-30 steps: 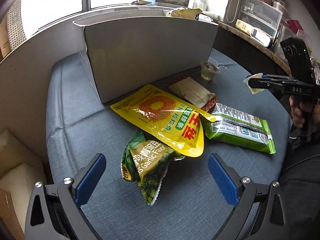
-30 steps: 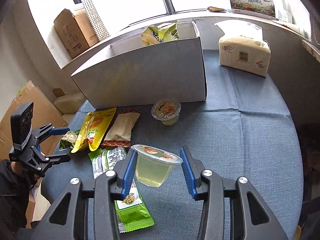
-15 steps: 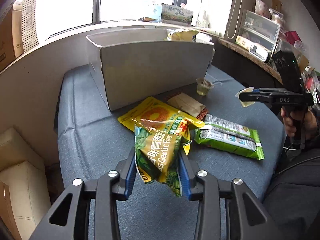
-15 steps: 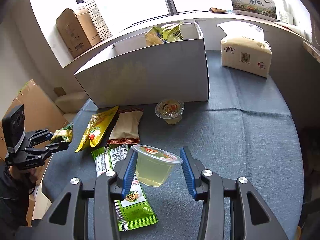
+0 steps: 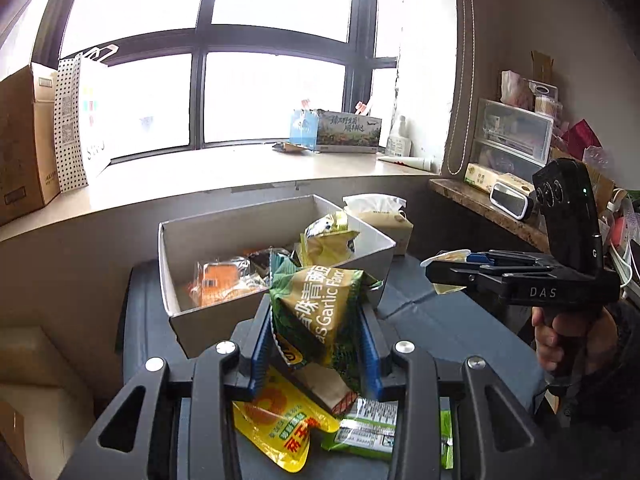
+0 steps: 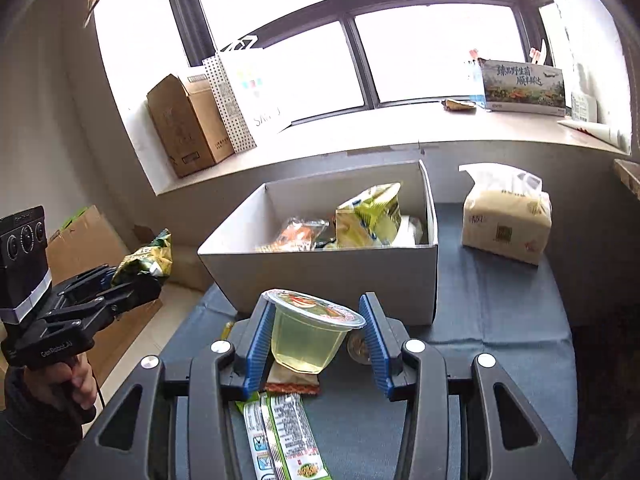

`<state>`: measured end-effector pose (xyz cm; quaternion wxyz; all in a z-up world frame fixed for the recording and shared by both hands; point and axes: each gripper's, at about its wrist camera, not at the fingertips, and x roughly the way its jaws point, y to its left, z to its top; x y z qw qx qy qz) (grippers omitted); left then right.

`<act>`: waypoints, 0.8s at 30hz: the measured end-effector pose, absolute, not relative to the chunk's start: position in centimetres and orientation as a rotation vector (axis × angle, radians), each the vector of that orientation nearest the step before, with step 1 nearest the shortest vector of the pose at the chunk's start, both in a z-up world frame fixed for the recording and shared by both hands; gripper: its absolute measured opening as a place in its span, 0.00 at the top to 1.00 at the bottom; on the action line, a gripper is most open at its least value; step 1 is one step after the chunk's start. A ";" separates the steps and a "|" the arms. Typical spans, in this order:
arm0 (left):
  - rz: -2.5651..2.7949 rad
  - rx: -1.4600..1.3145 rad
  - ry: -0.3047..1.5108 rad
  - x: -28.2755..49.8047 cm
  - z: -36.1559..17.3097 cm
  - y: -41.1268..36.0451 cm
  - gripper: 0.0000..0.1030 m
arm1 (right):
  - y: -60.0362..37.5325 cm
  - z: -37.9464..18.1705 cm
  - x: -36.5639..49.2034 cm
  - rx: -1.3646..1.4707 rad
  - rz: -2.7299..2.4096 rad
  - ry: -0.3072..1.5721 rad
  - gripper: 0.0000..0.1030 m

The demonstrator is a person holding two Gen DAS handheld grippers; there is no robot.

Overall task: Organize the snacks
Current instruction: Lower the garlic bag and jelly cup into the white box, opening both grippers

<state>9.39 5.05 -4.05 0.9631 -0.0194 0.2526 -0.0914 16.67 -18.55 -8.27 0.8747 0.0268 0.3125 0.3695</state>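
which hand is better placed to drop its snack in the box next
Left, probably. The left hand-held gripper holds the garlic pea bag raised right at the white box rim. The right hand-held gripper grips the jelly cup lower, short of the front wall.

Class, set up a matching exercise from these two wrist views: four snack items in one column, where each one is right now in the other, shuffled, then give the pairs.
Things:
1. garlic pea bag
2. jelly cup
3. yellow pouch
4. orange packet

Places:
A. inside the white box
B. lying on the blue tablecloth
C. held in the left tongs
D. held in the right tongs

Pairs: 1-C, 2-D, 3-B, 4-A
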 end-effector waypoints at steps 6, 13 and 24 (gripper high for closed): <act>-0.134 -0.170 0.499 15.4 -0.9 6.8 0.59 | -17.1 -4.4 20.4 0.066 0.769 0.589 0.54; -0.025 -0.207 0.542 22.1 -0.7 8.7 0.59 | -14.6 -3.3 26.5 0.094 0.732 0.601 0.54; 0.083 -0.234 0.635 28.7 -2.7 11.0 0.36 | -10.7 -4.1 33.5 0.047 0.644 0.670 0.50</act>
